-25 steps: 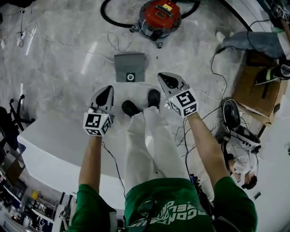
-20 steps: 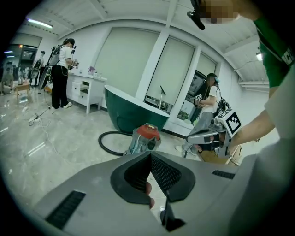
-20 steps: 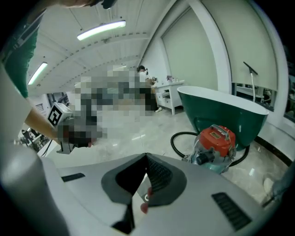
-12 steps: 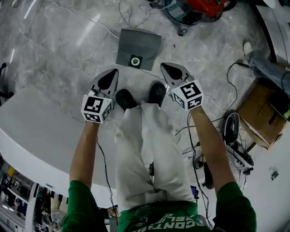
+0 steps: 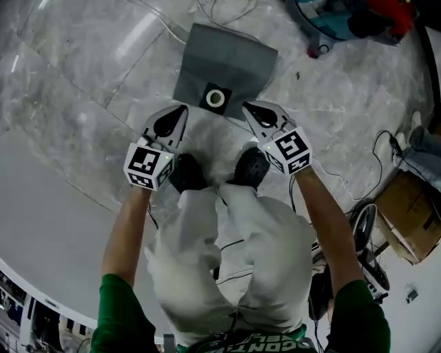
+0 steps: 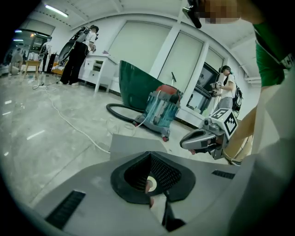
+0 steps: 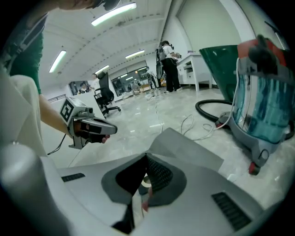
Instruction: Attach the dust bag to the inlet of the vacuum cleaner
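The grey dust bag (image 5: 227,62) lies flat on the marble floor, its white ring inlet (image 5: 216,98) on the near edge. My left gripper (image 5: 182,110) is shut and empty, its tip just left of the ring. On the ring's other side my right gripper (image 5: 247,108) is also shut and empty. Both point down at the bag from just above it. The left gripper view has the left gripper (image 6: 148,154) over the bag (image 6: 126,142), with the right gripper (image 6: 183,142) beside it. The vacuum cleaner (image 5: 375,15) stands beyond the bag, red lid and blue-green drum (image 7: 260,103).
The person's dark shoes (image 5: 187,172) stand right behind the grippers. A black hose (image 6: 120,113) and white cables (image 6: 69,122) lie on the floor near the vacuum. A cardboard box (image 5: 412,215) and gear sit at the right, a white table (image 5: 48,227) at the left.
The person has crouched and both grippers have dropped toward the floor, closing in on the dust bag's ring. The bag looks larger and the vacuum has slid to the top edge.
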